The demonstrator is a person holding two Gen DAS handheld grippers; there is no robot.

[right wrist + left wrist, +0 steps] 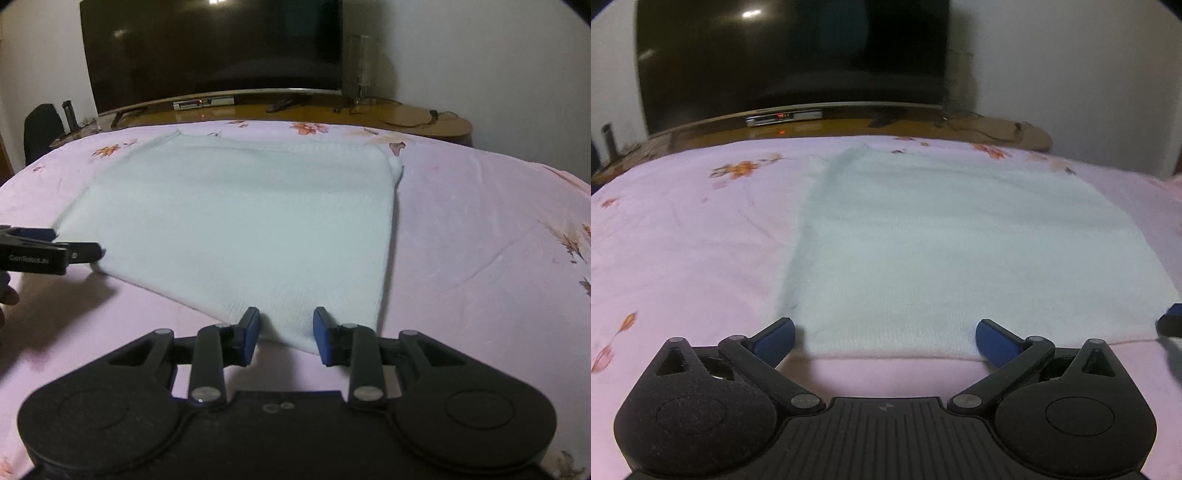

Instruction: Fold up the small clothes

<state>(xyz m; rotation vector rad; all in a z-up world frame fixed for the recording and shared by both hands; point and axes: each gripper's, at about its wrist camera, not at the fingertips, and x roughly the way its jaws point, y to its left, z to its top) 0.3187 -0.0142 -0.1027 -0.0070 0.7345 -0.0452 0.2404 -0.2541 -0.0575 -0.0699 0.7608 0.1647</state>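
Note:
A pale mint knitted garment lies flat on a pink floral bedsheet; it also shows in the right wrist view. My left gripper is wide open, its blue pads either side of the garment's near left hem corner. It shows from the side in the right wrist view. My right gripper is partly open with its pads straddling the near right hem corner, which lies between them. Its tip shows at the right edge of the left wrist view.
A large dark TV stands on a wooden cabinet beyond the bed's far edge. A set-top box, cables and a black chair are back there. White wall behind.

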